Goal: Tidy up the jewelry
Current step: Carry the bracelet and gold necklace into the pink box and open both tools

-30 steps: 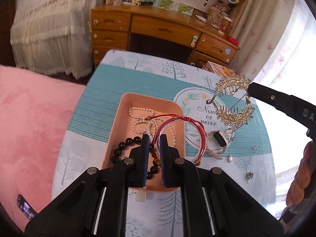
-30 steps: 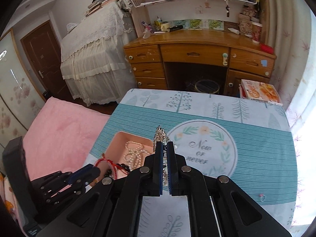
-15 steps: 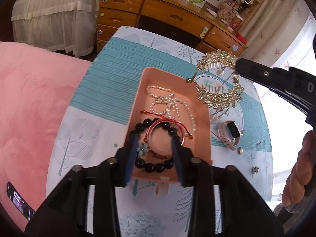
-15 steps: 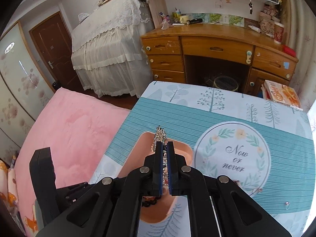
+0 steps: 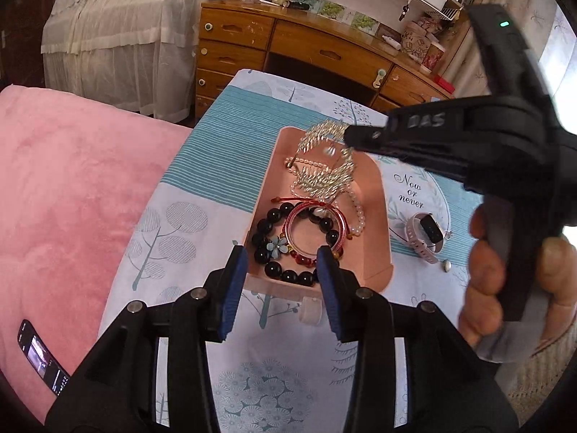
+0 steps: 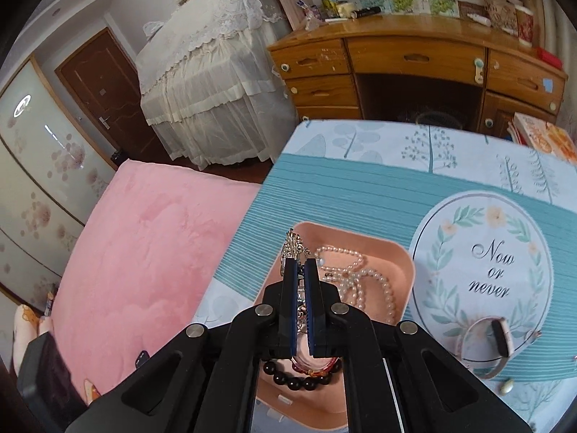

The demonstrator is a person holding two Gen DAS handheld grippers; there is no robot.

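Right wrist: right tool (image 6: 300, 270) grips crown (image 5: 326, 166) above tray (image 5: 375, 195).

A glittering metal tiara (image 5: 326, 166), glossy black beads (image 5: 274, 249) and lustrous pearls (image 6: 360, 278) fill a matt peach plastic tray (image 5: 375, 223) on a printed cloth table cover (image 5: 216, 166); beyond, a varnished wooden desk (image 6: 414, 61).

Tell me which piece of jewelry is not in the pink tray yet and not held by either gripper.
The pink-strapped smartwatch. It lies on the tablecloth right of the pink tray, while the pearl necklace and black bead bracelet sit inside, and the right gripper holds the tiara.
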